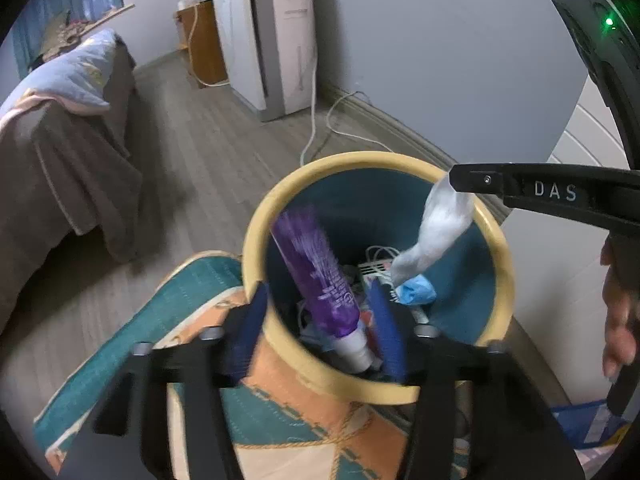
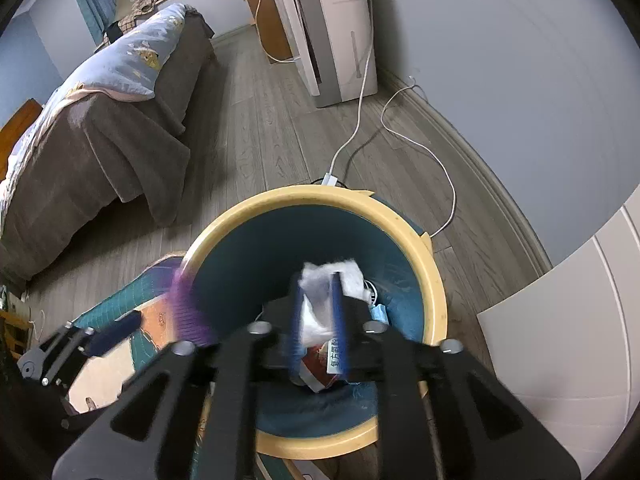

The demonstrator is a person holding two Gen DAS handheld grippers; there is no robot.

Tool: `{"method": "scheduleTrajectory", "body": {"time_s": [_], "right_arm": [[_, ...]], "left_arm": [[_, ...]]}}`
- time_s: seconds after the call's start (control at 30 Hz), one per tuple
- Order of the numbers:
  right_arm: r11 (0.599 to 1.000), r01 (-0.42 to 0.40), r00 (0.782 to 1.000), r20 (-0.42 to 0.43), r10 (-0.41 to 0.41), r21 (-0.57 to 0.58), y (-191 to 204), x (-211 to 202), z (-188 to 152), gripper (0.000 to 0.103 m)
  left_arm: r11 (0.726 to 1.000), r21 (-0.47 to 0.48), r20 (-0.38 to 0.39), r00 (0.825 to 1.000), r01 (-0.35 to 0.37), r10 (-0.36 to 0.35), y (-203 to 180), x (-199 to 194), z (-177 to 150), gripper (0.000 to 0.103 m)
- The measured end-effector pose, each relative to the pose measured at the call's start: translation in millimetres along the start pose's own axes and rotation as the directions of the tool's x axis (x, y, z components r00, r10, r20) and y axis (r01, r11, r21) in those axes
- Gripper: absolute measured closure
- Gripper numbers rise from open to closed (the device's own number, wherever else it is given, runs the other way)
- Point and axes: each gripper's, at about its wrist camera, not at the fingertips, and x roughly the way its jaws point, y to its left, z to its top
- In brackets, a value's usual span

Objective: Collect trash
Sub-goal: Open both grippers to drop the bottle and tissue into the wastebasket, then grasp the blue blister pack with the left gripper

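Both hand-held grippers hang over the round yellow-rimmed waste bin with the teal inside [image 1: 496, 240], which stands on the grey wood-plank floor [image 1: 208, 152]. Left gripper [image 1: 320, 328]: its blue-padded jaws stand apart, one pad outside the bin's near rim and one inside, and the purple plastic bottle with a white cap [image 1: 320, 280] lies blurred between them, cap toward the camera, with a clear gap on either side, so nothing grips it. Right gripper [image 2: 318, 312]: its jaws are narrowly parted over the bin's mouth with the crumpled white tissue wad [image 2: 320, 300] between the pads (whether they press on it cannot be told from either view). Down in the bin lie a blue face mask [image 1: 416, 292], a white cable and a red-and-white printed packet [image 2: 324, 364]. A teal-and-orange patterned mat [image 1: 192, 292] lies against the bin's near side, and beyond the bin a white cord [image 2: 360, 92] runs to a tall white appliance [image 2: 340, 28].
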Motion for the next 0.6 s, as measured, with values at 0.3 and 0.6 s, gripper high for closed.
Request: {"method": "scheduleTrajectory", "body": {"time_s": [0.3, 0.6], "right_arm": [[0.999, 0.018, 0.999, 0.034, -0.017, -0.029, 13.5, -14.8, 0.7, 0.007], [0.99, -0.006, 1.0, 0.015, 0.008, -0.138, 54.2, -47.4, -24.9, 0.006]], "left_arm": [[0.997, -0.04, 0.049, 0.996, -0.066, 0.068, 26.2, -48.6, -25.2, 0.02], [0.962, -0.104, 0.067, 0.963, -0.253, 0.26, 61.9, -130.9, -69.3, 0.006]]}}
